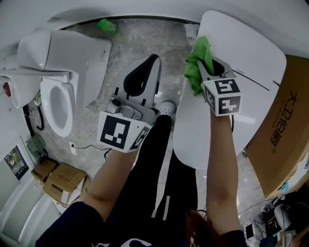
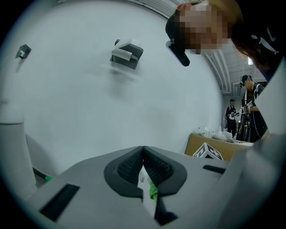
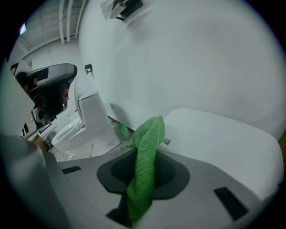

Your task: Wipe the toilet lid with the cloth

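1. the right gripper (image 1: 211, 68) was clamped tight on the green cloth (image 1: 197, 65); a bunch stood past its tips, likely so fabric met the surface first.
2. the cloth sat at the far edge of the white toilet lid (image 1: 251, 58); wiping looked barely begun.
3. the left gripper (image 1: 153, 60) was closed on nothing, idle over the floor (image 1: 145, 38) beside the lid.

White wall (image 1: 145, 6), perhaps marble floor (image 1: 145, 41), cardboard boxes (image 1: 60, 179)
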